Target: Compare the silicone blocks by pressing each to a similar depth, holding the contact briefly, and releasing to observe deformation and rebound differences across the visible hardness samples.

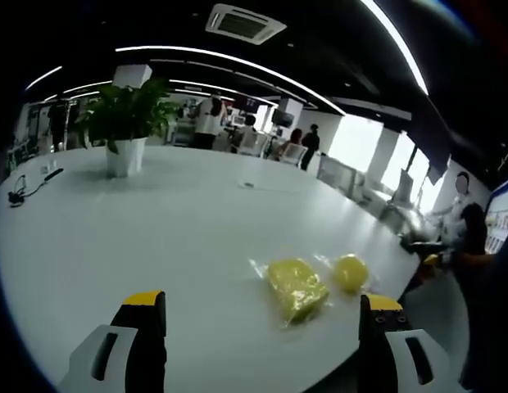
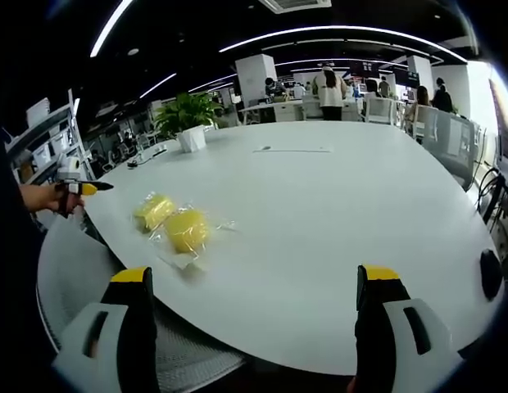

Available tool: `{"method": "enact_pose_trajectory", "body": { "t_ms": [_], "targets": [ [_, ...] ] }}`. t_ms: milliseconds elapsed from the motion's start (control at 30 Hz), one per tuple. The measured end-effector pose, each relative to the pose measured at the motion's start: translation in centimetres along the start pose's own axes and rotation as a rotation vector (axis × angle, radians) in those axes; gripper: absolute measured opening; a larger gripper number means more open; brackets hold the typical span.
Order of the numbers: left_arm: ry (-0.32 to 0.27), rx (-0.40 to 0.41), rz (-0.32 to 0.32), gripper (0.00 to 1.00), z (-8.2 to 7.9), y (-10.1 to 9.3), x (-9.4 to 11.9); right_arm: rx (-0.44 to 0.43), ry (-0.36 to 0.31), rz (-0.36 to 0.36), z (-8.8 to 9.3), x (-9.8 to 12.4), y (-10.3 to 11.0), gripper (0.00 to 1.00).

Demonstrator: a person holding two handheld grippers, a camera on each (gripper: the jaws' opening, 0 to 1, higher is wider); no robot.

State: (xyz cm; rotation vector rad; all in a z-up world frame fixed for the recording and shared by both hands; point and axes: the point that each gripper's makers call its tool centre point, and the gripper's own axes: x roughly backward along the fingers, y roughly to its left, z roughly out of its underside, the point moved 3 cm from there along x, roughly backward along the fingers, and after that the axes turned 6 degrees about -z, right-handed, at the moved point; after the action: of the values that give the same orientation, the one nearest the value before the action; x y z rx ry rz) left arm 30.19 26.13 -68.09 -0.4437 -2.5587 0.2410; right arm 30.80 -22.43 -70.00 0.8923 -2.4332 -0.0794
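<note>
Two yellow silicone blocks in clear plastic bags lie side by side near the edge of a white round table [image 1: 156, 229]. The squarish block [image 1: 297, 288] and the rounder block [image 1: 351, 272] lie ahead of my left gripper [image 1: 262, 301], whose jaws stand wide apart, open and touching neither. In the right gripper view the rounder block [image 2: 187, 230] and the squarish block [image 2: 156, 210] sit to the left on the table [image 2: 336, 237]. My right gripper [image 2: 254, 274] hangs open over the table's near edge, apart from them. A hand holds the left gripper [image 2: 94, 187] beyond the blocks.
A potted plant [image 1: 127, 123] [image 2: 188, 123] stands at the far side, with cables [image 1: 29, 184] near it. A flat sheet [image 2: 291, 149] lies mid-table. A mesh chair [image 2: 172, 352] is under the near edge, a black object [image 2: 489, 273] at right. People stand behind.
</note>
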Motion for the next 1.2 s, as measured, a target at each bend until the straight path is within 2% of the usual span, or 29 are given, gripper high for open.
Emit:
{"method": "enact_pose_trajectory", "body": {
  "t_ms": [200, 333, 767, 1000, 1200],
  "targets": [
    [-0.005, 0.037, 0.009, 0.98, -0.9, 0.1, -0.2, 0.006, 0.003, 0.001, -0.1, 0.0, -0.3, 0.96],
    [-0.01, 0.052, 0.011, 1.0, -1.9, 0.1, -0.3, 0.015, 0.005, 0.0, -0.3, 0.1, -0.4, 0.96],
    [0.008, 0.195, 0.061, 0.96, -4.0, -0.6, -1.6, 0.019, 0.008, 0.0, -0.1, 0.6, -0.3, 0.96],
    [0.045, 0.229, 0.105, 0.93, -4.2, -1.1, -3.7, 0.01, 0.005, 0.002, 0.2, 0.7, -0.1, 0.96],
    [0.1, 0.327, 0.144, 0.87, -2.9, -1.2, -5.7, 0.002, 0.009, -0.003, 0.4, 0.4, 0.1, 0.96]
  ]
}}
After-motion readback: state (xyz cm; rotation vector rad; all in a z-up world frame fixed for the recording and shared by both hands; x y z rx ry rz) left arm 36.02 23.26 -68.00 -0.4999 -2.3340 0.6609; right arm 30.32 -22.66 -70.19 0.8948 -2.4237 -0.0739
